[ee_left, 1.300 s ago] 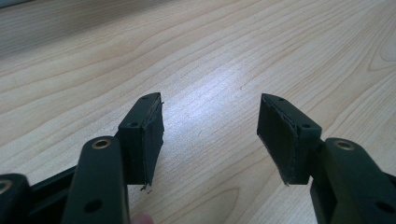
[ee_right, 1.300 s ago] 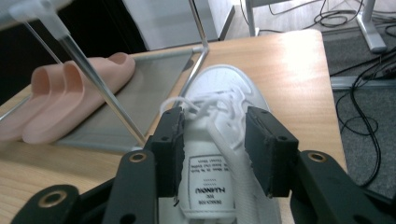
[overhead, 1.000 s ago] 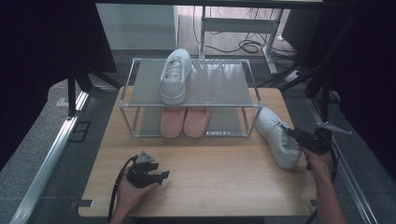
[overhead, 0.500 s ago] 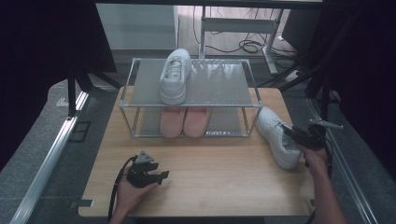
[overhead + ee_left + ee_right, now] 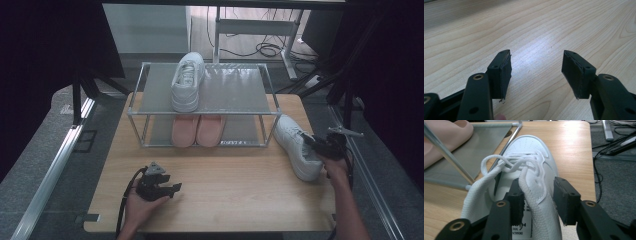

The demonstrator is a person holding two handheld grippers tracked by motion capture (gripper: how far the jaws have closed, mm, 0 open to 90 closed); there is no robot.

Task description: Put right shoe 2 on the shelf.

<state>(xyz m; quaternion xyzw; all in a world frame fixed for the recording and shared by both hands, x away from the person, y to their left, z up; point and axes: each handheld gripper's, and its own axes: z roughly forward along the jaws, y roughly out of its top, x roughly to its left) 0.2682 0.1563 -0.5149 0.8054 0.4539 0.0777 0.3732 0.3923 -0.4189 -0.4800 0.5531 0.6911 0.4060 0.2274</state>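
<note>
- Loose white sneaker (image 5: 297,145) lies on the table (image 5: 240,200) at the right end of the rack (image 5: 205,90), heel toward the person, toe pointing about 11 o'clock in the high view.
- Right gripper (image 5: 537,200) straddles the shoe's side wall at the collar: one jaw is inside the opening, one outside, with a gap on the outer side, so not clamped yet.
- Long axis runs straight away from those jaws, toe at 12 o'clock in the right gripper view.
- Left gripper (image 5: 536,71) is well apart at 7 o'clock on the table, wide open, empty.
- Versus a second ago: right gripper has moved up along the shoe toward the collar; left gripper unchanged.
</note>
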